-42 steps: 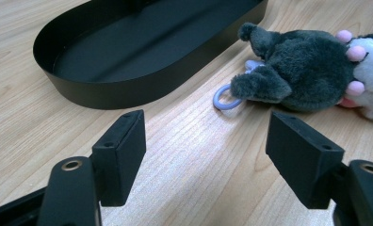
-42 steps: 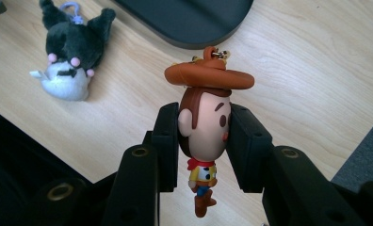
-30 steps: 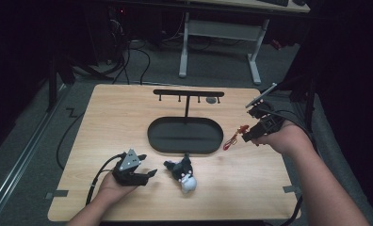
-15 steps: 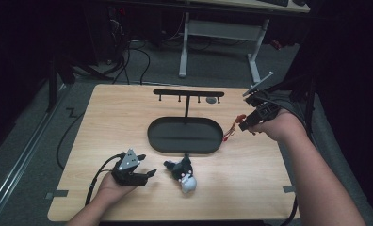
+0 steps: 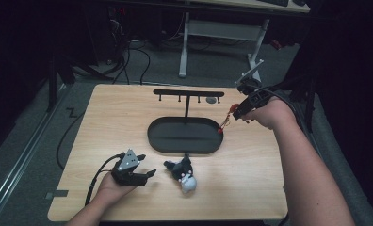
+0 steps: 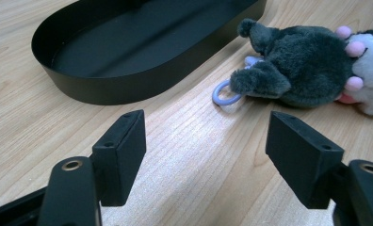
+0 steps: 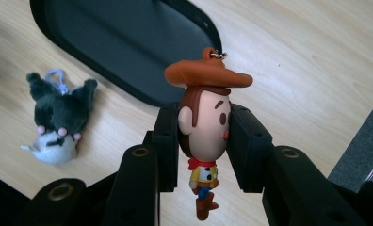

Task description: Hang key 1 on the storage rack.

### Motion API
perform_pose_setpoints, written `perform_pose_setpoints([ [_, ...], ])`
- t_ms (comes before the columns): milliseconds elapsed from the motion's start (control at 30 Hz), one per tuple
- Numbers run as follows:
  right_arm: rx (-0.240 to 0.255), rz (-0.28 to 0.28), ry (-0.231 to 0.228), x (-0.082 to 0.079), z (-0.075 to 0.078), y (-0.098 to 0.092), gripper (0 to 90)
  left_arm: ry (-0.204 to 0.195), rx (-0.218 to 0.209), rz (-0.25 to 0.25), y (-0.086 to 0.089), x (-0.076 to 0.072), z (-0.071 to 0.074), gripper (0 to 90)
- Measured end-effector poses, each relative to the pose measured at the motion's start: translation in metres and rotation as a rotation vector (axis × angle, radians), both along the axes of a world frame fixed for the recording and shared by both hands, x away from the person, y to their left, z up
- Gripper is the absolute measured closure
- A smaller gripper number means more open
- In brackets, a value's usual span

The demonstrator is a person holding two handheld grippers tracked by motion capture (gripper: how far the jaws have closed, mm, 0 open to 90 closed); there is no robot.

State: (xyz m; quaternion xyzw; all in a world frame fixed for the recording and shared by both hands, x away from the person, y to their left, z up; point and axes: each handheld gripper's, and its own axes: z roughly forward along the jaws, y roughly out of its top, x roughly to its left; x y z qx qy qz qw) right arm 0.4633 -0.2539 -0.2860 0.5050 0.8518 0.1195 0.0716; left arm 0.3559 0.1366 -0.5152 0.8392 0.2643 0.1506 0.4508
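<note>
Desk (image 5: pixel 128 117) was mostly bare; right gripper (image 5: pixel 237 113), clamping the cowboy keychain (image 7: pixel 204 122), had lifted toward the hook rack (image 5: pixel 188 93), so hanging looked next; left gripper (image 5: pixel 144 176) gaped.

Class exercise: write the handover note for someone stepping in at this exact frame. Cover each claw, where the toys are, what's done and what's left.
Right claw: shut on the cowboy keychain, held above the table by the black tray's right end.
Left claw: open, resting on the table, aimed at the plush keychain.
Done: cowboy picked up.
Left: probably hang it on the hook rack; plush lies untouched in front of the tray.
</note>
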Motion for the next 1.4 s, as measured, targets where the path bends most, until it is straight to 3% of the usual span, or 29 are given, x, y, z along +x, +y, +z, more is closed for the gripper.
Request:
perform_pose_setpoints([
  [900, 0.021, -0.014, -0.045, 0.040, 0.003, 0.026, 66.8, 0.003, -0.005, 0.001, 0.002, 0.001, 0.000, 29.8],
  [1400, 0.024, -0.070, -0.059, 0.048, -0.015, 0.012, 66.7, 0.005, -0.004, 0.000, 0.001, 0.001, 0.000, 30.0],
])
